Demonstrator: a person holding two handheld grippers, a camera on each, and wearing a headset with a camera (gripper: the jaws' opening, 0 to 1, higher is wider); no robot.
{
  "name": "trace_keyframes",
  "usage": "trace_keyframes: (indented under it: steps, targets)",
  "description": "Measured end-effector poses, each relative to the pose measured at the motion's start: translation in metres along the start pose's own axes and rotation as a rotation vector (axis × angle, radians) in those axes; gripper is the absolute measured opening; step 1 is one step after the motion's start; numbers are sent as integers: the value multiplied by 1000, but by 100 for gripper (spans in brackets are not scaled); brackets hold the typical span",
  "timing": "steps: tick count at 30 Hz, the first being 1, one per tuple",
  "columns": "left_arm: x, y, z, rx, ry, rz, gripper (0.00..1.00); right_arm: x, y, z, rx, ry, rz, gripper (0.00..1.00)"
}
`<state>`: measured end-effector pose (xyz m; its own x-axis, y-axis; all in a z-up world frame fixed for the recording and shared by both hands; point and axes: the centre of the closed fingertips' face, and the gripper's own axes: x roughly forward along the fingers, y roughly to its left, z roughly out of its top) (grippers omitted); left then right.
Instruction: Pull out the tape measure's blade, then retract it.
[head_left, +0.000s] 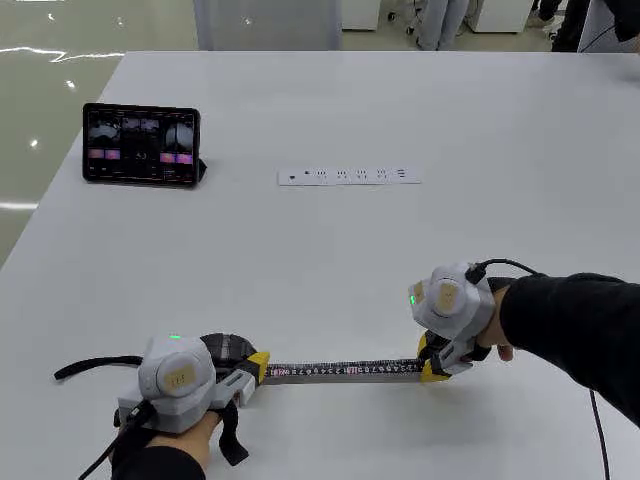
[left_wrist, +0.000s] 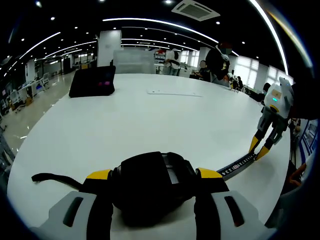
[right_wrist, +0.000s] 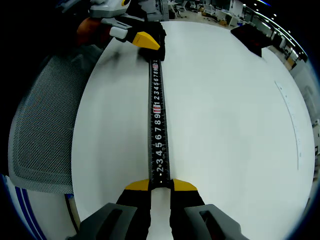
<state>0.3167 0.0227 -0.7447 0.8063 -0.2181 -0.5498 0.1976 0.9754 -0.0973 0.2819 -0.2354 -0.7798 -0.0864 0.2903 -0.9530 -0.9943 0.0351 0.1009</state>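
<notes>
A black tape measure case (head_left: 228, 350) (left_wrist: 150, 186) lies near the table's front edge, with my left gripper (head_left: 250, 368) (left_wrist: 154, 175) shut on it. Its wrist strap (head_left: 90, 367) (left_wrist: 55, 179) trails off to the left. The dark blade (head_left: 345, 371) (right_wrist: 157, 125) (left_wrist: 239, 165), with white numbers, stretches flat along the table from the case to my right gripper (head_left: 432, 368) (right_wrist: 160, 185). That gripper is shut on the blade's end. The right gripper (left_wrist: 261, 149) also appears in the left gripper view, and the left gripper (right_wrist: 147, 41) in the right gripper view.
A tablet (head_left: 141, 145) stands propped at the back left. A white power strip (head_left: 348, 176) lies flat near the table's middle. The white table (head_left: 400, 110) spreads wide beyond both. People stand at the far end of the room (left_wrist: 172, 59).
</notes>
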Motion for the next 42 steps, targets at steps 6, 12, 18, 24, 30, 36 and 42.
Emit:
trace_keyframes:
  steps: [6, 12, 18, 24, 30, 36, 42]
  targets:
    - [1, 0, 0, 4, 17, 1, 62, 0, 1, 1, 5, -1, -8, 10]
    - [1, 0, 0, -2, 16, 7, 62, 1, 0, 3, 39, -2, -19, 10]
    - [1, 0, -1, -4, 22, 5, 62, 2, -1, 4, 42, -1, -30, 10]
    - [0, 0, -1, -6, 23, 5, 62, 4, -1, 6, 59, 11, -35, 10]
    - [0, 1, -1, -6, 27, 3, 62, 4, -1, 7, 68, 18, -38, 10]
    - [1, 1, -2, -6, 29, 6, 62, 5, 0, 8, 64, 18, -40, 10]
    - [1, 1, -2, -6, 33, 6, 62, 5, -1, 10, 75, 24, -49, 10]
